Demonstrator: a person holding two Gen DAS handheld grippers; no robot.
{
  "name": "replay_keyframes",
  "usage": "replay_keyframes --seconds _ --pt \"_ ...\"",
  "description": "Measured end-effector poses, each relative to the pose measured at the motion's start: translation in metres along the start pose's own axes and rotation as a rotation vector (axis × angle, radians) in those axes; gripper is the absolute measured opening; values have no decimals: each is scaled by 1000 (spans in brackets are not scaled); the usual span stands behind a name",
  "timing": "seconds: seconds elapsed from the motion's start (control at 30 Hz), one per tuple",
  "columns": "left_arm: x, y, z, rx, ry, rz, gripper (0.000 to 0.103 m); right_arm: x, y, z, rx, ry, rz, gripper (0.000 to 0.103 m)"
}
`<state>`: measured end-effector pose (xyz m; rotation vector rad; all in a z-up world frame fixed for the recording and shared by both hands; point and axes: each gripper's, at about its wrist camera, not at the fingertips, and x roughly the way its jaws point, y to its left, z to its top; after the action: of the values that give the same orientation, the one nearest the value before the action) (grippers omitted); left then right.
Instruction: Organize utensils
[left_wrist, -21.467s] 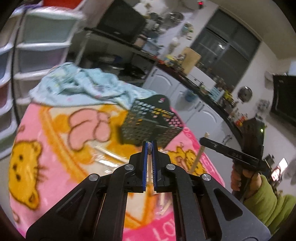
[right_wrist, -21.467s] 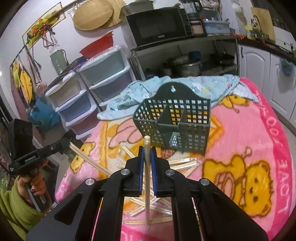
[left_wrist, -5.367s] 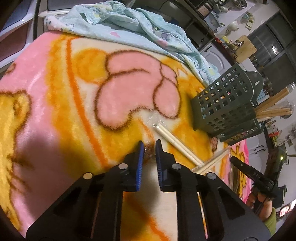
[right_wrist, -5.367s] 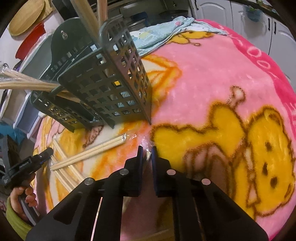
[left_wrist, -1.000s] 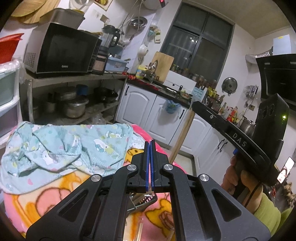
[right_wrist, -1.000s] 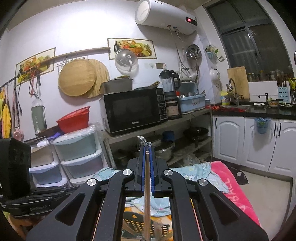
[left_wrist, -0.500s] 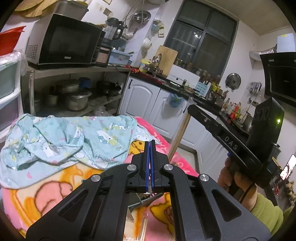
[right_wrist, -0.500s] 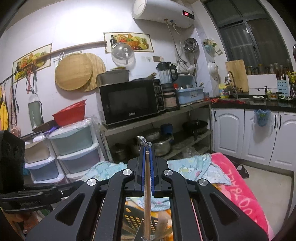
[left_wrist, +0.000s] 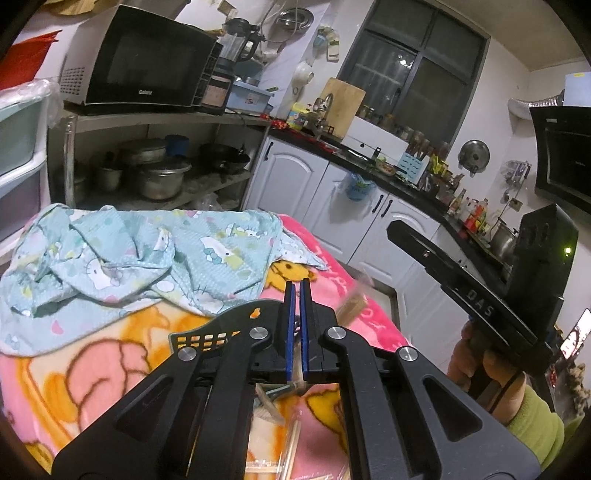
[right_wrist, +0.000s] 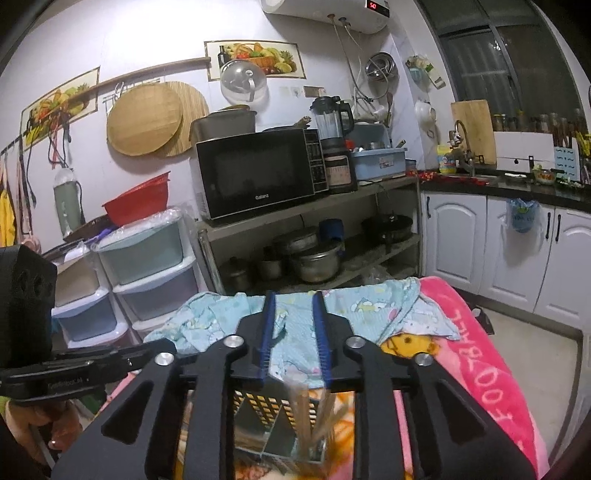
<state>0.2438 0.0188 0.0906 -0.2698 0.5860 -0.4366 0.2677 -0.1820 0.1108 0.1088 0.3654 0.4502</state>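
Note:
The dark green utensil basket (right_wrist: 258, 424) stands on the pink blanket right below my right gripper (right_wrist: 293, 338), which is open and empty. Several wooden chopsticks (right_wrist: 301, 417) stand in its right compartment, blurred. My left gripper (left_wrist: 294, 332) is shut, with a thin wrapped chopstick (left_wrist: 302, 376) barely showing between its pads. The basket's rim (left_wrist: 207, 336) shows behind the left fingers. More wrapped chopsticks (left_wrist: 291, 443) lie on the blanket below. The right gripper's body (left_wrist: 461, 284) is at the right of the left wrist view.
A crumpled light-blue cloth (left_wrist: 122, 254) lies on the far side of the pink blanket (left_wrist: 74, 387). Behind it are a shelf with pots (right_wrist: 314, 258), plastic drawers (right_wrist: 147, 266) and white cabinets (left_wrist: 332, 206). The left gripper's body (right_wrist: 55, 369) is at the left.
My right gripper has opened and the chopstick it held has dropped into the basket. My left gripper has lowered and tilted toward the basket, still shut.

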Motion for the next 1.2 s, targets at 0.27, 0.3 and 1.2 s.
replay_keyframes --seconds 0.27,0.3,1.2 --pt "-18 -6 0 20 -45 46 40 -21 1 -1 -19 -10 -35 44" --pt "-21 -6 0 21 -52 49 42 -24 1 -1 -23 -9 -38 46" --pt "-86 -9 -22 -20 -131 120 92 -95 9 -30 -44 36 -43 73"
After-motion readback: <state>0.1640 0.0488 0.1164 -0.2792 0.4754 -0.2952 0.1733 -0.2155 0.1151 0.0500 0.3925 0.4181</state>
